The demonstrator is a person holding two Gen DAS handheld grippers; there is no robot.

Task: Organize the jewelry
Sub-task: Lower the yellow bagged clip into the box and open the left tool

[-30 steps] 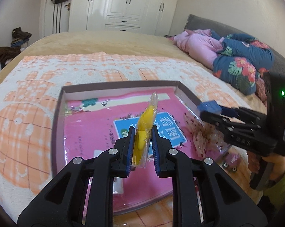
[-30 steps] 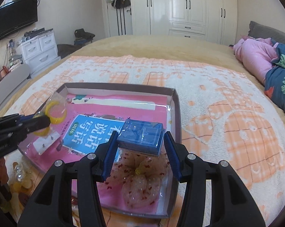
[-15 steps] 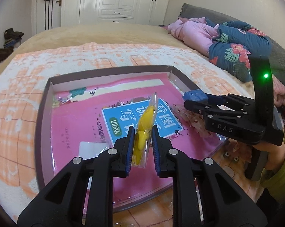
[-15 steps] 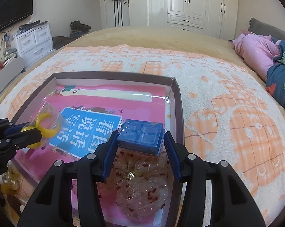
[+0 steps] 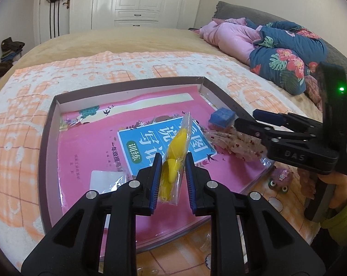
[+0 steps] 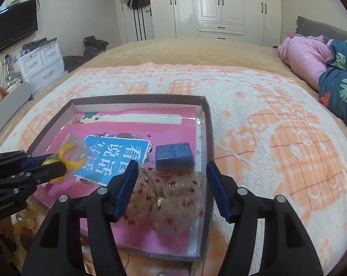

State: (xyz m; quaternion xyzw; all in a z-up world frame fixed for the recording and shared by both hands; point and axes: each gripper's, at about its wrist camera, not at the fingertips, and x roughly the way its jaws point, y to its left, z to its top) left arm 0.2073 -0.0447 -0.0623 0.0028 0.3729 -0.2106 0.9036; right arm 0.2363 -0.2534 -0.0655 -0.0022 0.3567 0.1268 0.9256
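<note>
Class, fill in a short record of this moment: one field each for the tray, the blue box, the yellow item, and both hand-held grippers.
tray: shallow brown cardboard tray on the orange-and-white blanket, lined with a pink booklet
blue box: small blue box lying in the tray by its right wall, touching no pad
yellow item: yellow ring in a clear plastic bag
left hand-held gripper: jaws opening, bag between them
right hand-held gripper: jaws opening, nothing held

I see bare pink book cover open along the shallow cardboard tray's left. The small blue box and sheer red-dotted bow crowd its right side.
</note>
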